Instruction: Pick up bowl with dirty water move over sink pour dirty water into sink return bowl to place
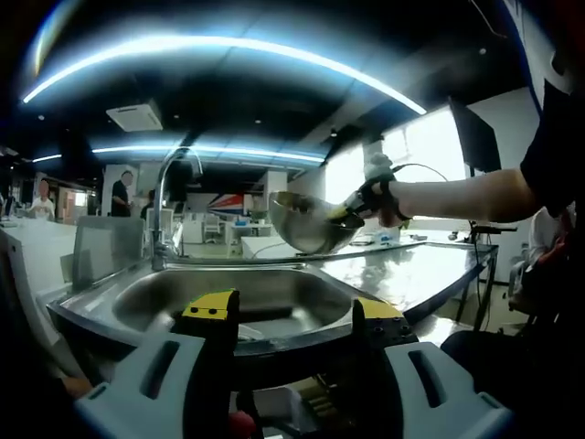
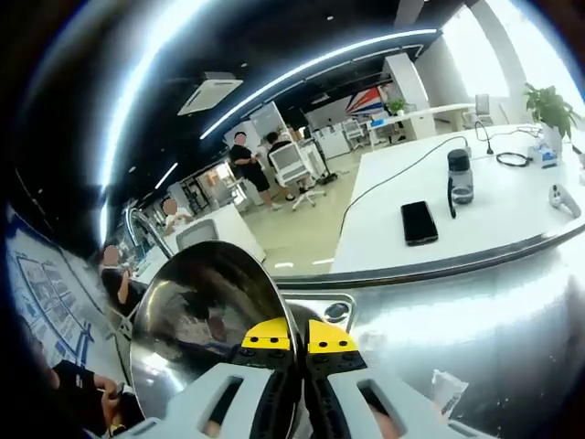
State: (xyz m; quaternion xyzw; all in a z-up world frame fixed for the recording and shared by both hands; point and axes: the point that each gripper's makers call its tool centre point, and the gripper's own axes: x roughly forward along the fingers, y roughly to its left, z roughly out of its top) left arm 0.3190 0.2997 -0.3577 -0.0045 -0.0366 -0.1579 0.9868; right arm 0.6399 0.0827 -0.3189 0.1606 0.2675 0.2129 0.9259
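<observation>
Holding the bowl point(image 2: 196, 315) by its rim, the right tool point(image 2: 299, 352) has its jaws pressed nearly together with the thin steel wall between them. From the left tool view, the bowl point(image 1: 306, 224) hangs tilted in the air ahead, above the far right corner of the sink point(image 1: 233, 302), beside the tap point(image 1: 169, 192). The left tool point(image 1: 288, 320) stands wide open, gripping nothing, low in front of the sink. Pouring looks like the step in hand. To do it well, I would keep the grip firm, since a rim pinch can slip, bring the lip fully over the basin, and tip slowly so nothing splashes onto the desk point(image 1: 420, 270).
</observation>
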